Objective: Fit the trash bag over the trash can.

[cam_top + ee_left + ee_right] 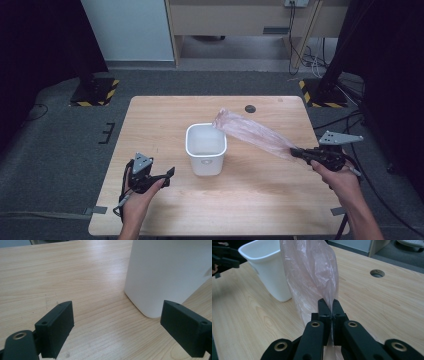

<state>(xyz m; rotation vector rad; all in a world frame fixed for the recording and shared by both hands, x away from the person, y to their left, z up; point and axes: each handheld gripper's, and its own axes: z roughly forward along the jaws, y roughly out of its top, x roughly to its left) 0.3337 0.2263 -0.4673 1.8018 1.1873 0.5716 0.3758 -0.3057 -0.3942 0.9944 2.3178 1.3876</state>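
Note:
A pale pink plastic bag [252,132] hangs stretched in the air, its far end near the rim of a small white bin [205,148] that stands at the middle of the wooden table [165,115]. My right gripper [296,152], at the table's right side, is shut on the bag's near end; the right gripper view has the film [312,272] pinched between the jaws of that gripper [331,305], with the bin [269,267] behind it. My left gripper [169,176] rests at the front left, open and empty. Its pads [56,326] frame the bin's wall [165,275] just ahead.
A round cable hole [250,108] is set in the table near its far edge. Grey tape tabs mark the front corners. Stand bases with yellow-black stripes [95,92] rest on the floor beyond the table, and cables trail at the right.

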